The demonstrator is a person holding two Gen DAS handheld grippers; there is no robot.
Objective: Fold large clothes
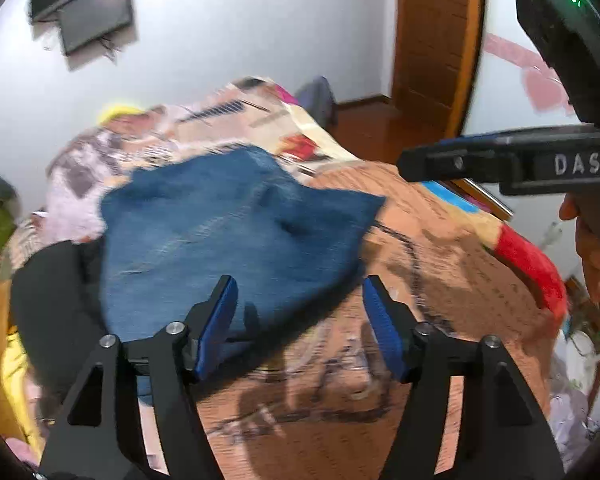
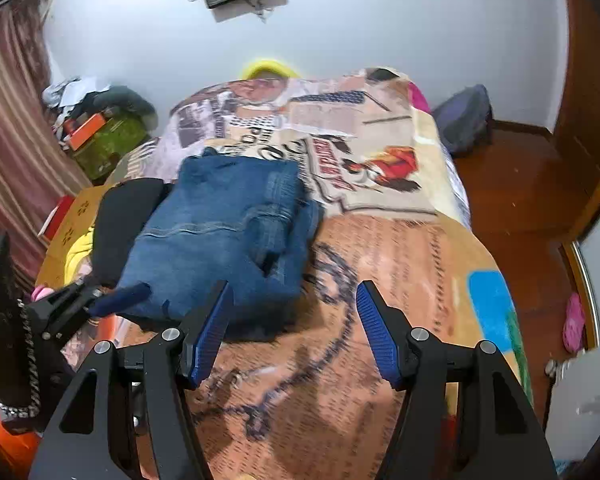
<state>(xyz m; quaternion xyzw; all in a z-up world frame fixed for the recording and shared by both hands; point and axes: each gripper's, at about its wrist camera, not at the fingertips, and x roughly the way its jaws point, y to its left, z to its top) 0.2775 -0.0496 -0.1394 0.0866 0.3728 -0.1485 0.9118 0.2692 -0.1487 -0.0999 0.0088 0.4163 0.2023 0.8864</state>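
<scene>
— Jeans (image 2: 224,236), folded into a thick blue bundle, lie on the bed's patterned blanket (image 2: 380,272), toward its left edge. Do we agree?

— We do. In the right wrist view they sit ahead and left of our right gripper (image 2: 294,300), whose blue-padded fingers (image 2: 374,332) stand wide apart with only blanket between them. The bundle's near end passes just behind the left finger's tip.

— And our left gripper (image 1: 298,298)?

— Its fingers are spread as well, holding nothing. From its own camera the denim's near corner lies between and beyond the fingertips, with the left pad (image 1: 216,320) overlapping the cloth in view. We cannot tell whether it touches.

— What sits beside the jeans?

— A black garment (image 2: 124,216) touches their left side, at the bed's left edge. Past the far end of the bed we see something yellow (image 2: 268,67) against the wall, blurred.

— And the right gripper from the left camera?

— Its body shows at upper right, near the bed's right edge, well apart from the denim.
</scene>
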